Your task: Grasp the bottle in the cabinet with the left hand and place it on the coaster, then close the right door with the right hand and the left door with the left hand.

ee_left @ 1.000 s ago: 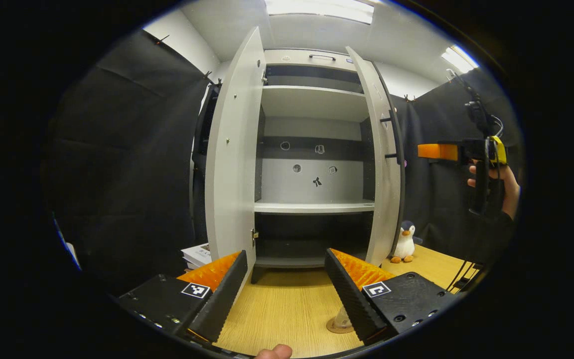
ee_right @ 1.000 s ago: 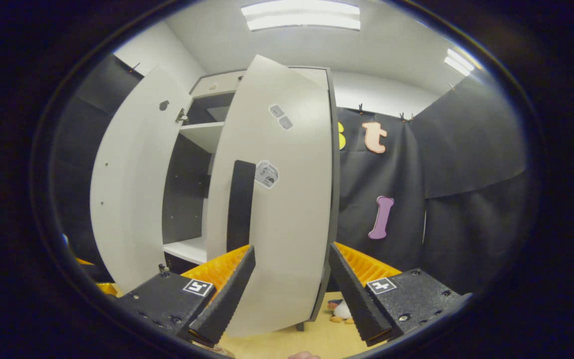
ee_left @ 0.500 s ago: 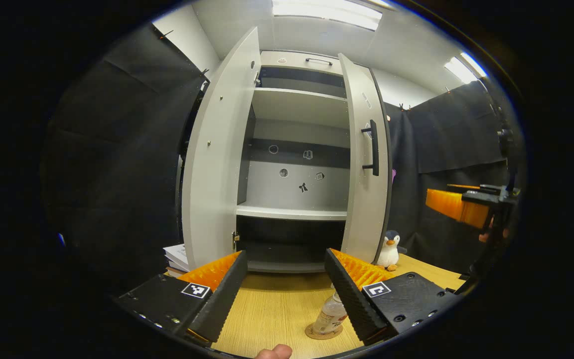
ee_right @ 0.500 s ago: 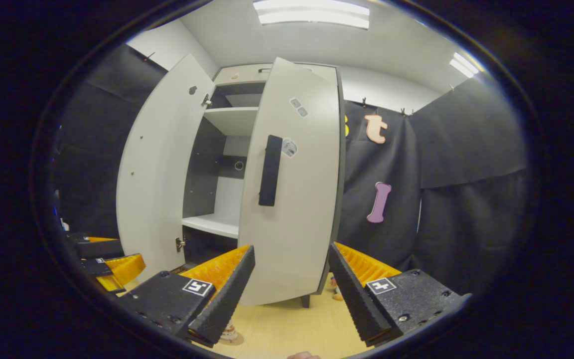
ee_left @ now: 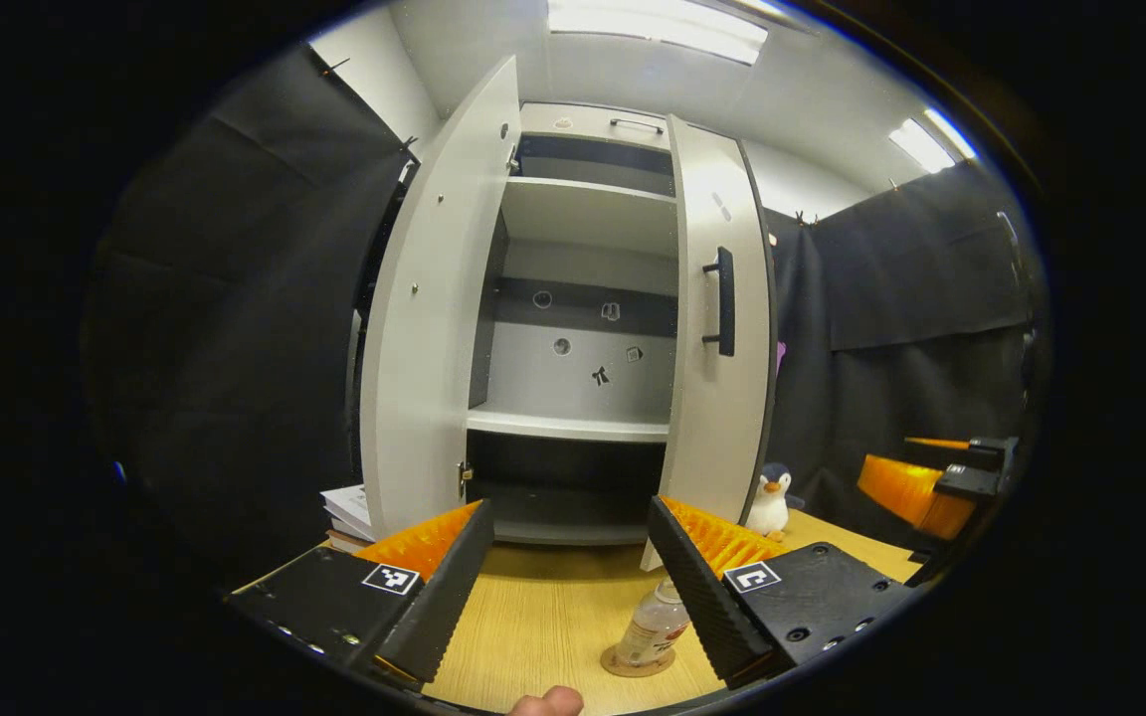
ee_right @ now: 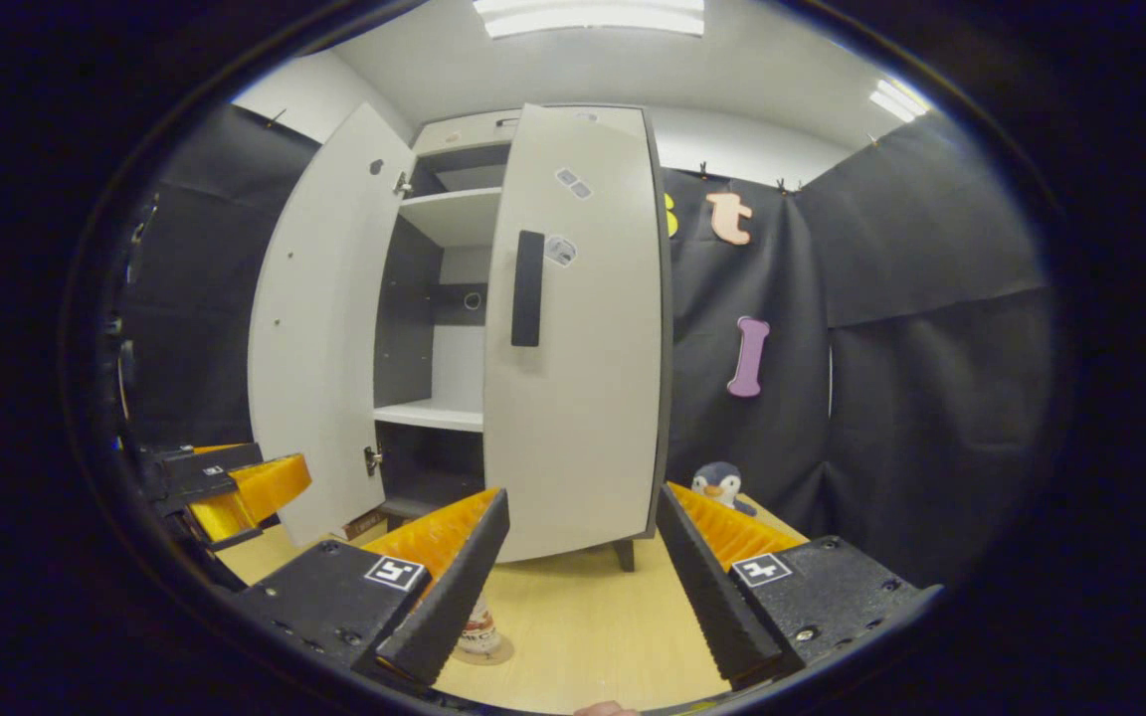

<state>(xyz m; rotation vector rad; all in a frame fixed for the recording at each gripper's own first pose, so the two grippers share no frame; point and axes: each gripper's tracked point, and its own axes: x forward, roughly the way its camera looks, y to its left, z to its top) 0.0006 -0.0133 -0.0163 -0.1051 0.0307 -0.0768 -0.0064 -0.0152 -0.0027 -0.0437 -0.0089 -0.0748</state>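
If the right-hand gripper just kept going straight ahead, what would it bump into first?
Most likely the cabinet's right door. The right gripper, fingers open and empty, points at that door's lower front, below the handle. Nothing seems to lie between them, though depth is hard to judge.

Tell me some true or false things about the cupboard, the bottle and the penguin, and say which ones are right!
1. The small clear plastic bottle stands upright on the round cork coaster. True.
2. The left door of the tall white cabinet is shut. False: it stands wide open.
3. The right cabinet door with the black handle is swung most of the way closed. True.
4. The little black-and-white plush penguin sits on a cabinet shelf. False: it sits on the wooden table, right of the cabinet.
5. The right gripper holds the bottle. False: its fingers are open and empty.
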